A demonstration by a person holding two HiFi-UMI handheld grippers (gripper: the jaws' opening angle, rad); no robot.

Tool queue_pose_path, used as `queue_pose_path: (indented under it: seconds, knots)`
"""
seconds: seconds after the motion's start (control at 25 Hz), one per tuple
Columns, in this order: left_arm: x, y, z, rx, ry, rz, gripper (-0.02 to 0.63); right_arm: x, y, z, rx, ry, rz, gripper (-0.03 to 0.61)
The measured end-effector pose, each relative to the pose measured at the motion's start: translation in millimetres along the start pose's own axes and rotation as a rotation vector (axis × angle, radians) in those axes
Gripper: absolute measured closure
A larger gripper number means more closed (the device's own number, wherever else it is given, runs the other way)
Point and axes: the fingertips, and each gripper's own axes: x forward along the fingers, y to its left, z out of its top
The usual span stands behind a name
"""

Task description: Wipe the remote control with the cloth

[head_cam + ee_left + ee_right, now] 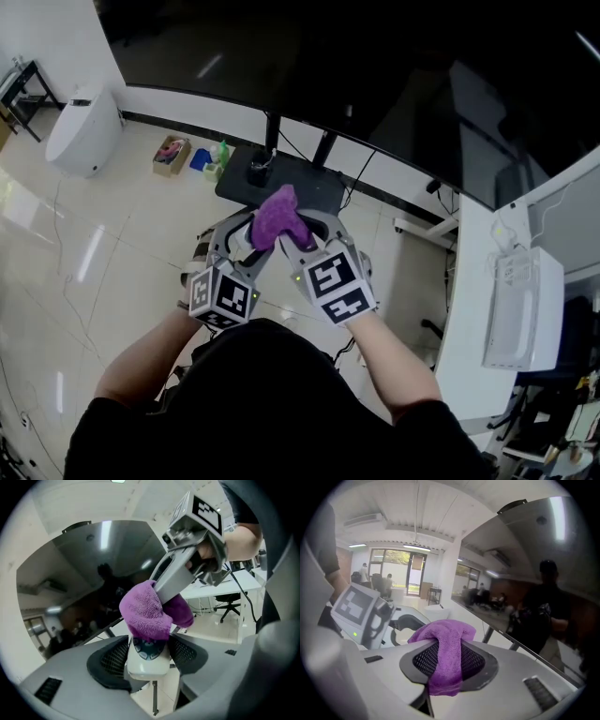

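Your left gripper [149,654] clamps the remote control [147,666] by its near end; it looks rigid, smooth and likely slippery, so grip there firmly. Your right gripper [446,665] pinches the soft, limp cloth [440,637], draped over the remote's far end

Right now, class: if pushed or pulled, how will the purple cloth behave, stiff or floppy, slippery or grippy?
Probably floppy: the purple cloth folds and hangs limp between the jaws of the right tool. Likely light, since one pinch holds it up. Its fuzzy pile should drag, not slide, on the remote control.
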Motion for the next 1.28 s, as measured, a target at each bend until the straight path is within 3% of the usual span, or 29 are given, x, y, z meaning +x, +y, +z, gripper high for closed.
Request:
queue_pose_path:
  seconds: [0.16, 0.28, 0.68, 0.76, 0.84, 0.88, 1.0, 1.08, 1.2, 1.28]
  knots:
    - [1, 0, 6, 0.017, -0.008, -0.002, 0.353, 7, 39, 6, -0.042, 0.013, 0.091, 0.462]
    - [-3, 0, 19, 0.023, -0.031, 0.01, 0.354, 13, 40, -1, -0.057, 0.044, 0.096, 0.462]
    - [-10, -7, 35, 0.0, -0.074, 0.012, 0.354, 7, -29, -33, -0.032, 0.098, -0.06, 0.462]
    - [-9, -7, 30, -0.052, -0.08, -0.007, 0.354, 1, -40, -27, -0.008, 0.065, -0.084, 0.462]
    - [-6, 0, 23, -0.238, -0.109, -0.056, 0.354, -11, -50, -10, 0.031, -0.021, -0.111, 0.462]
    - [-5, 9, 22, -0.395, -0.137, -0.082, 0.354, -20, -55, -1, 0.065, -0.082, -0.124, 0.462]
    - [-4, 41, 16, -0.978, -0.253, -0.153, 0.354, -42, -70, 18, 0.248, -0.274, -0.125, 0.462]
    - [-5, 59, 14, -1.289, -0.349, -0.189, 0.354, -45, -69, 20, 0.363, -0.346, -0.095, 0.462]
    - [-7, 73, 7, -1.613, -0.492, -0.229, 0.356, -34, -46, 7, 0.463, -0.348, -0.012, 0.463]
    - [-7, 75, 2, -1.749, -0.545, -0.243, 0.356, -18, -22, -5, 0.507, -0.31, 0.066, 0.463]
